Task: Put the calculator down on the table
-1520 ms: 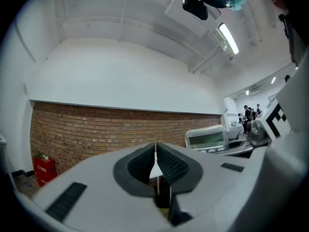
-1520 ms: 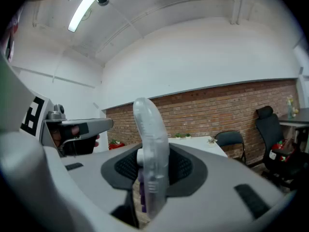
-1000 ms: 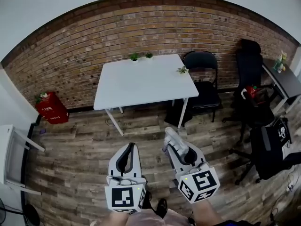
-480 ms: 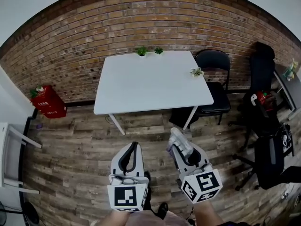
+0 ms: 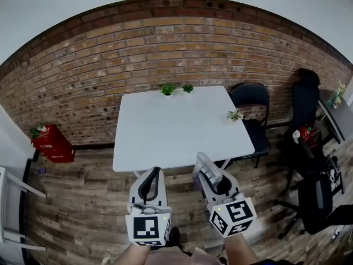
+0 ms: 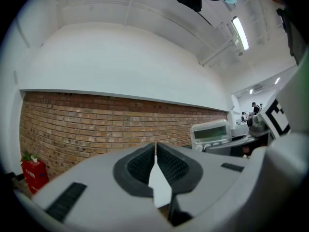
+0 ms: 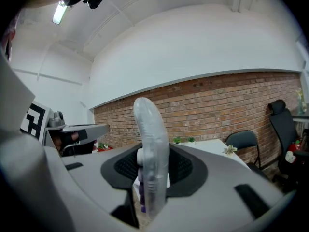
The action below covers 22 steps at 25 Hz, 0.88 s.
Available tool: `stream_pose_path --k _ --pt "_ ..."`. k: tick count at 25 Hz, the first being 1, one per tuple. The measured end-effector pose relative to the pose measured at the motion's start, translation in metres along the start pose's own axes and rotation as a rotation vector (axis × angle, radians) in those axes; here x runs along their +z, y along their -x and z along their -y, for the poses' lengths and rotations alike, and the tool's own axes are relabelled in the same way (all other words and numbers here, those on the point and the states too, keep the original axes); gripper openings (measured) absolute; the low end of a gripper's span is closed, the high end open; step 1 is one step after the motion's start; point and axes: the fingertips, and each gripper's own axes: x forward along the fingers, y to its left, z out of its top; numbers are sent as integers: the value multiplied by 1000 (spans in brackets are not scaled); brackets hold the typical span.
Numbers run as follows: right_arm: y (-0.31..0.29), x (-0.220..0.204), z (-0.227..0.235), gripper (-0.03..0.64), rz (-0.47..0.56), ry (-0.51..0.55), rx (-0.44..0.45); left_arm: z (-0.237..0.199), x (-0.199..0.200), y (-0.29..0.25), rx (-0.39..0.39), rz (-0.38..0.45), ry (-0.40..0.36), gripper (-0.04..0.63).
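My right claw [image 7: 152, 170] is clamped on the calculator [image 7: 149, 129]. Its pads press both faces, and the case stands edge-on and upright between them, with its pale, rounded top rising above the jaws. My left claw [image 6: 155, 151] is closed on nothing, its ribbed pads meeting at the tips. I hold both claws side by side in front of me, pointing roughly level. They are above the wooden floor [image 5: 83, 203], just short of the near edge of the white table [image 5: 165, 131]. So the calculator is in the air, not on the tabletop. Two small green plants [image 5: 168, 88] sit at the table's far edge, and another [image 5: 235, 114] sits near its right edge. A black chair [image 5: 251, 101] stands beside the table on the right. A brick wall [image 5: 165, 43] runs behind it all.
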Motion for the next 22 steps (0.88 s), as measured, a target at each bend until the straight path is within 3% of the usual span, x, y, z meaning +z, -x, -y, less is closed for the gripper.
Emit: stream_pose_path --k 7,15,22 --pt "-48 16 8 132 20 1 -20 -29 -2 -43 -21 8 -7 21" --pt "-79 1 16 132 -16 -29 -15 -24 -35 -76 -68 -71 13 21" --pt "-122 -4 71 132 -29 -53 -30 -15 -60 -137 -80 -117 -11 21"
